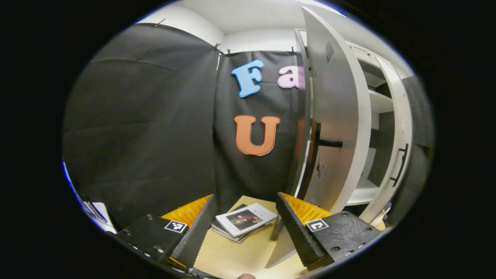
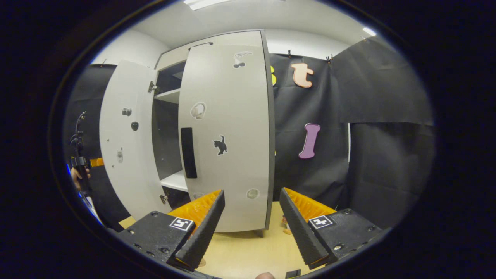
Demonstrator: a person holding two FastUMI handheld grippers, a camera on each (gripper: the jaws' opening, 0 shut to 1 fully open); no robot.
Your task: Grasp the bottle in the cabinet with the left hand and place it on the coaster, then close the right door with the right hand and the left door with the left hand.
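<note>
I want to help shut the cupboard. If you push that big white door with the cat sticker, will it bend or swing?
The right door looks like a flat rigid panel, so it probably won't bend. It hangs from the cabinet, so a push from the right gripper should swing it. Its smooth face may let the fingers slide.

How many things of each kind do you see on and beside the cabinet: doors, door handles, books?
White cabinet doors: 2
Black door handles: 2
Books stacked on the pale wooden table: about 2; the lower part is hidden
Total: about 6
</note>
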